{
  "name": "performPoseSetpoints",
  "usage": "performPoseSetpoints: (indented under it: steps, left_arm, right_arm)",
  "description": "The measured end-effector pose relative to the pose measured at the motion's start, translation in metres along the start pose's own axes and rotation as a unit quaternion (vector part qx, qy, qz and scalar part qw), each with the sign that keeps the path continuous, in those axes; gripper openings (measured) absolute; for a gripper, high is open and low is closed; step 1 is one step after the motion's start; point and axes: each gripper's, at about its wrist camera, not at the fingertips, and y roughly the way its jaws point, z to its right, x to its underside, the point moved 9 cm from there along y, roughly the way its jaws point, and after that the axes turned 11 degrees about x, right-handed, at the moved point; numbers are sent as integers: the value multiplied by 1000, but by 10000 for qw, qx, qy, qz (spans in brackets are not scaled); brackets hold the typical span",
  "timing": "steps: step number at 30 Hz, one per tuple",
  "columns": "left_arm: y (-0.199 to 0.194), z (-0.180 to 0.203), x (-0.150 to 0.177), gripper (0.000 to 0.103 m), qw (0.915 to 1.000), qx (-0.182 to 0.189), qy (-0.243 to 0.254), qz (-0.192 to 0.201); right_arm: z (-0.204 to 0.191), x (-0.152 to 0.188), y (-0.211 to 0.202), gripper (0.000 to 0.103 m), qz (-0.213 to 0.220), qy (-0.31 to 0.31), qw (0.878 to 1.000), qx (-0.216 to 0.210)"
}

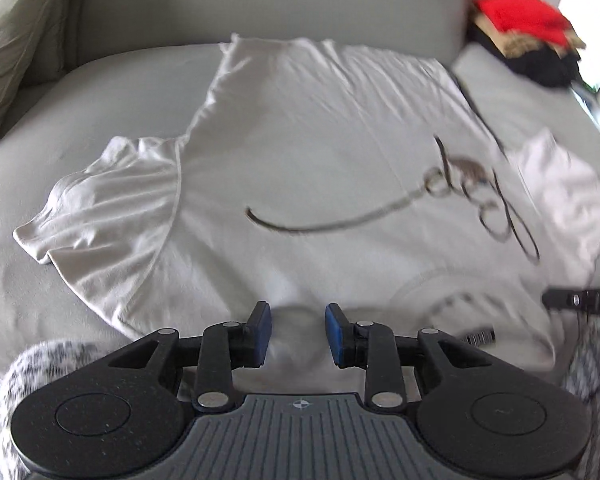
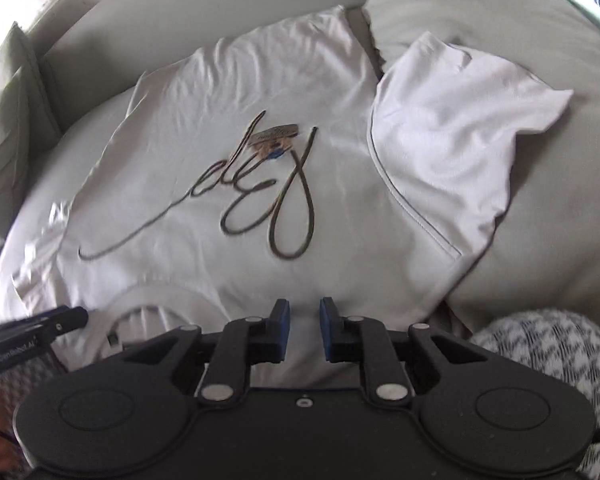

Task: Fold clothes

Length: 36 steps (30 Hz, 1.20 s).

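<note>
your white t-shirt [image 1: 300, 152] lies spread flat on the grey sofa [image 1: 260, 0], script print up, collar end nearest you. your left hand-held gripper [image 1: 298, 332] hovers over the shirt's near edge beside the collar, pads apart, nothing between them. your right hand-held gripper [image 2: 304, 330] hangs over the same edge, gap narrower, also gripping nothing. beyond the shirt's far corner sits a red and black clothes pile [image 1: 528, 36].

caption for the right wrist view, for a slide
Right claw open above the collar end of a white T-shirt spread flat on a grey sofa.
</note>
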Motion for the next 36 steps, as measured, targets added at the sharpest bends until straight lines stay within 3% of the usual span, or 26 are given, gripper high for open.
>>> performPoseSetpoints:
  steps: [6, 9, 14, 19, 23, 26, 32, 36]
  left_arm:
    - [-11, 8, 21, 22, 9990, 29, -46, -445]
    - [-21, 15, 19, 20, 9993, 70, 34, -377]
    - [-28, 28, -2, 26, 9996, 118, 253, 30]
    - [-2, 26, 5, 26, 9992, 115, 102, -357]
    - [-10, 22, -1, 24, 9990, 245, 0, -362]
    - [-30, 15, -23, 24, 9998, 209, -33, 27]
    - [-72, 0, -85, 25, 9944, 373, -243, 953]
    - [-77, -9, -123, 26, 9916, 318, -196, 1237]
  right_arm:
    - [4, 22, -14, 18, -349, -101, 9993, 51]
    - [4, 28, -19, 18, -385, -22, 9993, -33]
    - [1, 10, -31, 18, 28, 218, 9992, -323]
    - [-7, 5, -16, 18, -42, 203, 9992, -339]
    - [-9, 6, -15, 18, -218, 175, 9990, -363]
    - [-11, -13, -33, 18, -82, 406, 9967, -697]
    - [-19, -83, -82, 24, 687, 643, 9883, -1201]
    - [-21, -131, -93, 26, 1030, 745, 9827, -1345]
